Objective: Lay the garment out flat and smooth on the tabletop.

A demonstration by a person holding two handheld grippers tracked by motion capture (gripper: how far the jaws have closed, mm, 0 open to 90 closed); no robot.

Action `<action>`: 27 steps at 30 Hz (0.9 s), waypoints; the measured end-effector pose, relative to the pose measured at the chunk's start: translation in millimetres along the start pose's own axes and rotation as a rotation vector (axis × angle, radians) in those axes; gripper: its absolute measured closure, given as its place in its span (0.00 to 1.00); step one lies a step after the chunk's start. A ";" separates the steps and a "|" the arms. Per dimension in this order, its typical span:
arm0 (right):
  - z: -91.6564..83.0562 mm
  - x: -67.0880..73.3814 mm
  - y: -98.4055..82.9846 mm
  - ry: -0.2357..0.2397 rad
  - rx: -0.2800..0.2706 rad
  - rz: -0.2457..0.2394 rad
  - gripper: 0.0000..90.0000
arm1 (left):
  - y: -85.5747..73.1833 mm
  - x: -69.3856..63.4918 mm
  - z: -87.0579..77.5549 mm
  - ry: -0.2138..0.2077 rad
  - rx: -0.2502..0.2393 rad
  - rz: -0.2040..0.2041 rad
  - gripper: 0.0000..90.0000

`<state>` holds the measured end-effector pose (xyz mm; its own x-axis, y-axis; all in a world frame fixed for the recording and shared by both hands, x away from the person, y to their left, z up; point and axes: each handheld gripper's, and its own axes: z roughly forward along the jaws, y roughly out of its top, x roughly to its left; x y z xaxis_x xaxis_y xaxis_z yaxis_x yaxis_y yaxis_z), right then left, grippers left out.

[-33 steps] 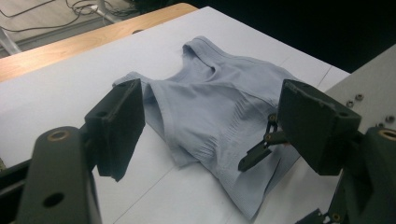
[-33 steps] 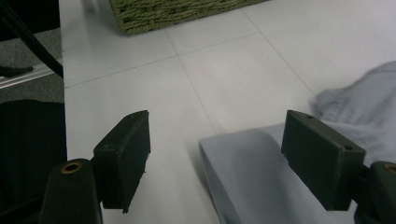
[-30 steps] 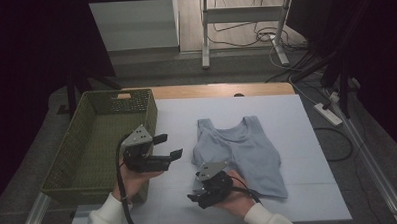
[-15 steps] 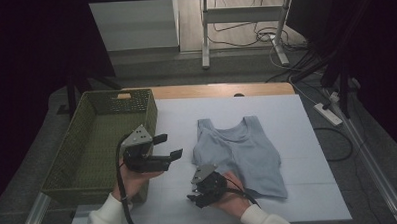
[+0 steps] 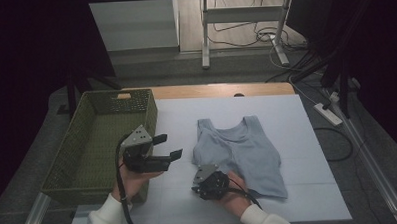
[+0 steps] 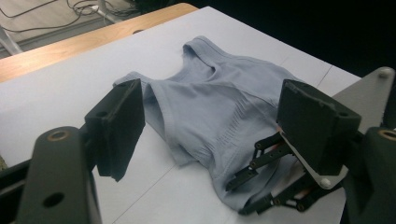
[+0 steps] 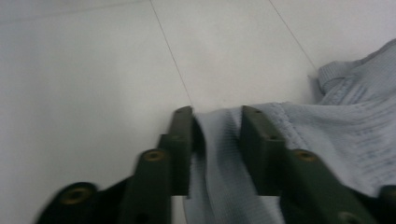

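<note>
Dim, even overhead light falls on the pale table sheet (image 5: 307,138), while the room around it sinks to near black and shadows under the tank top (image 5: 240,153) stay soft and faint. In the right gripper view the ribbed cloth between the jaws is fairly sharp, whereas the jaw bases at the bottom edge and the sheet beyond the tips are blurred. In the left gripper view the near jaws are soft and underexposed, the garment beyond them clearer.

Two black grippers are seen at lower centre of the high view: the left gripper (image 5: 170,146) and right gripper (image 5: 195,190), each topped by a grey three-cornered plate. Black cables trail; white sleeves (image 5: 106,220) are worn.
</note>
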<state>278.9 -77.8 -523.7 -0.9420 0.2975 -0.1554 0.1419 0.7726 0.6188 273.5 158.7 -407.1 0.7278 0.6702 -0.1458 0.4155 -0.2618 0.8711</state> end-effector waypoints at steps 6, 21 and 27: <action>-5.1 -2.0 -3.1 -0.007 -0.006 0.003 0.91 | 0.0 0.4 0.0 0.000 -0.001 -0.001 0.27; -48.7 26.1 -0.7 0.083 -0.174 0.038 0.92 | 0.1 2.2 -0.5 0.001 -0.004 -0.009 0.27; -42.7 30.9 -5.2 0.109 -0.142 0.043 0.92 | -0.7 2.7 1.6 0.001 0.000 -0.011 0.27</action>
<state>236.1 -96.6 -498.8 -0.9644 0.2601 -0.0471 0.1455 0.6713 0.7268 276.0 159.6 -408.8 0.7223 0.6740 -0.1550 0.4239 -0.2544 0.8693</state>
